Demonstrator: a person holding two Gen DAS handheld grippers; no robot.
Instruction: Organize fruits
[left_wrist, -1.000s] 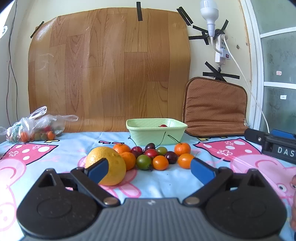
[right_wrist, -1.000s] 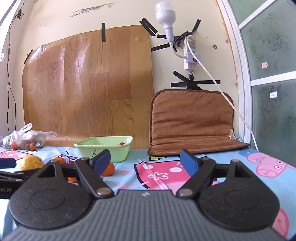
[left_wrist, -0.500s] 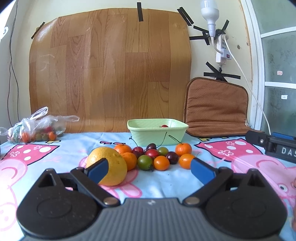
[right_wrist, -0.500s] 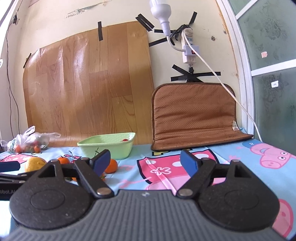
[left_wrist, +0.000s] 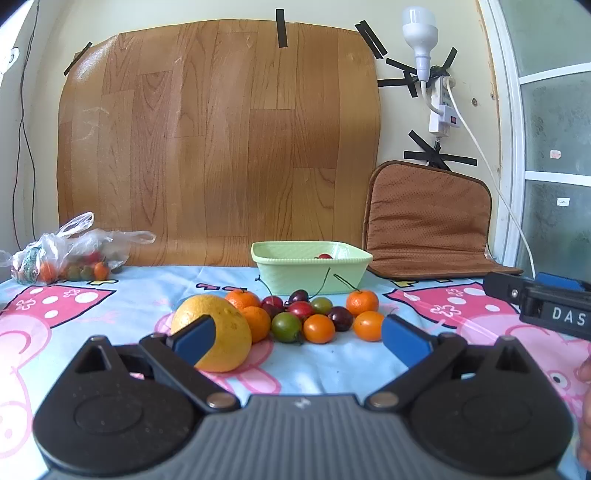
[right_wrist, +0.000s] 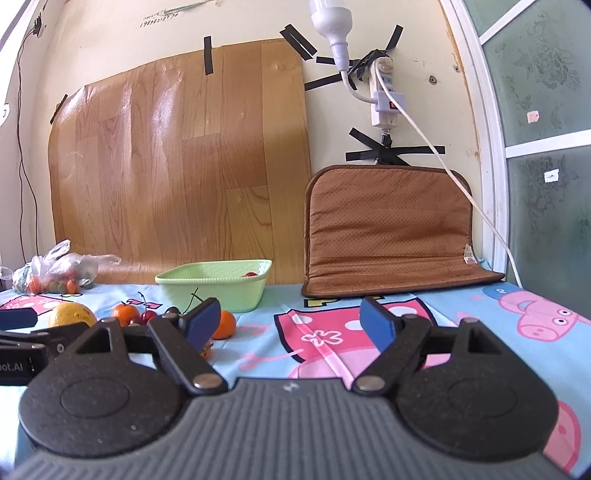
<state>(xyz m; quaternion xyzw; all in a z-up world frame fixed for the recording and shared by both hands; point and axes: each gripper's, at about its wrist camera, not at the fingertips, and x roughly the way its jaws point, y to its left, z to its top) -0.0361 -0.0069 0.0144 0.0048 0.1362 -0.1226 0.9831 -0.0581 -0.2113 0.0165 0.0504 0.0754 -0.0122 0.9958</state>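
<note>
A cluster of glossy round fruits (left_wrist: 295, 317), with one large dimpled orange (left_wrist: 221, 332), lay on a cartoon-print tablecloth (left_wrist: 110, 306) before a ribbed pale-green plastic basket (left_wrist: 312, 269). The left gripper (left_wrist: 297, 338) and right gripper (right_wrist: 290, 321) were both spread wide, grasping nothing.

Background: wood-grain sheet (left_wrist: 218, 144) taped to wall w/ black strips; brown cushion (left_wrist: 428, 218) leaning at right (below power strip (left_wrist: 441, 110) & bulb (left_wrist: 420, 37)); cartoon-pig tablecloth (left_wrist: 332, 362); frosted window (right_wrist: 546, 147) far right.
</note>
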